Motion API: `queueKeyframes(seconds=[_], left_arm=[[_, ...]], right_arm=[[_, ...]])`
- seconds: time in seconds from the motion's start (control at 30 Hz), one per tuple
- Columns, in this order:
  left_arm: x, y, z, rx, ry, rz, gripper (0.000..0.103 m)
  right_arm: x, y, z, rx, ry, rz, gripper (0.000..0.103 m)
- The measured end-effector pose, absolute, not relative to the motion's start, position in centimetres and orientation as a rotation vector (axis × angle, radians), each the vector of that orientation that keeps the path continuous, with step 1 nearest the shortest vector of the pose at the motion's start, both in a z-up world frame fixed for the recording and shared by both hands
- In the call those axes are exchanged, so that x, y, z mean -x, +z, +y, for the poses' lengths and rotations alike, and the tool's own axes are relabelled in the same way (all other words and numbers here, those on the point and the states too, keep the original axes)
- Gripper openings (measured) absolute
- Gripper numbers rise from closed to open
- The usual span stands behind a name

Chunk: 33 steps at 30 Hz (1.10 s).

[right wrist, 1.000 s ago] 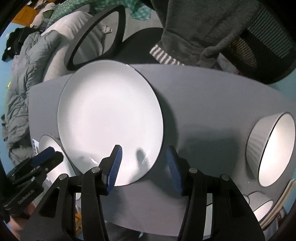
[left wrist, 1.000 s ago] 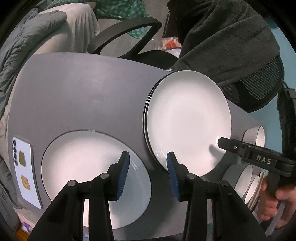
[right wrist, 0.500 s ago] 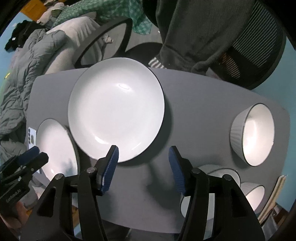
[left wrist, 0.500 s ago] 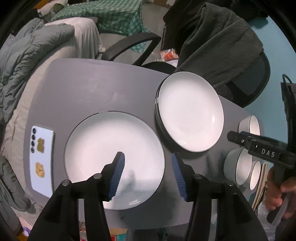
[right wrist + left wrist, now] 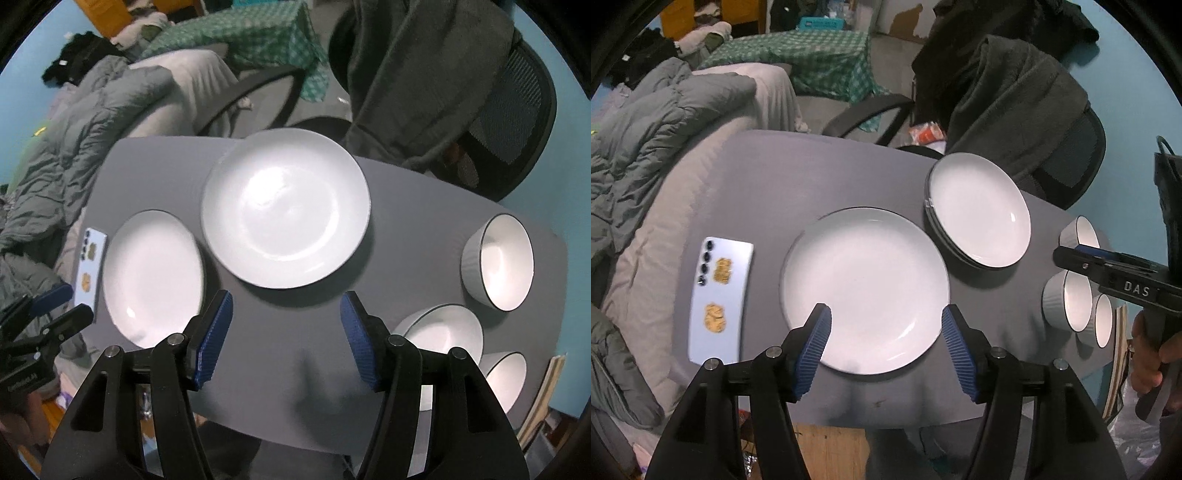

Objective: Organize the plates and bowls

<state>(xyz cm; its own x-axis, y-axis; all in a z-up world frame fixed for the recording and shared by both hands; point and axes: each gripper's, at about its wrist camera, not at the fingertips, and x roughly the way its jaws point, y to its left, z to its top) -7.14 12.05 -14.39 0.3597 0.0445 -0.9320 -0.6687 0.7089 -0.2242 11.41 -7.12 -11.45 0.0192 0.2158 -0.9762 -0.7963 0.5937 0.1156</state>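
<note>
A single white plate (image 5: pixel 864 288) lies on the grey table (image 5: pixel 798 177), near the front edge; it also shows in the right wrist view (image 5: pixel 151 277). A stack of white plates (image 5: pixel 979 210) sits behind and right of it, also in the right wrist view (image 5: pixel 286 212). Three white bowls (image 5: pixel 1075 299) stand at the right; they also show in the right wrist view (image 5: pixel 496 262). My left gripper (image 5: pixel 886 347) is open and empty above the single plate's near rim. My right gripper (image 5: pixel 286 334) is open and empty above bare table in front of the stack.
A phone (image 5: pixel 718 299) lies on the table left of the single plate. An office chair draped with a dark blanket (image 5: pixel 1015 107) stands behind the table. A grey duvet (image 5: pixel 646 140) lies at the left. Flat boards (image 5: pixel 543 391) lean at the table's right edge.
Both grippers have pulled back and risen from the plates, so more of the table shows. Both sets of fingers have opened wider. The plates have not moved.
</note>
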Motion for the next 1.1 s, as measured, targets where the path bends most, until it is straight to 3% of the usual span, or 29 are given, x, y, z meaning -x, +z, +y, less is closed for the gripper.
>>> queueKeyframes(seconds=[0.23, 0.3, 0.43, 1.1], left_arm=[[10.6, -12.1, 12.4, 0.625, 0.577, 1.041, 0.064], [11.2, -11.8, 12.4, 0.631, 0.599, 1.028, 0.069], [12.2, -12.5, 13.0, 0.652, 0.619, 1.017, 0.07], [8.1, -22.9, 17.7, 0.583, 0.463, 1.208, 0.07]], right_arm=[[-9.1, -8.8, -8.4, 0.441, 0.909, 1.202, 0.061], [-8.5, -8.1, -8.6, 0.424, 0.919, 1.178, 0.061], [-7.7, -8.1, -8.4, 0.431, 0.924, 1.181, 0.066], [-5.2, -19.1, -3.5, 0.51, 1.013, 1.404, 0.066]])
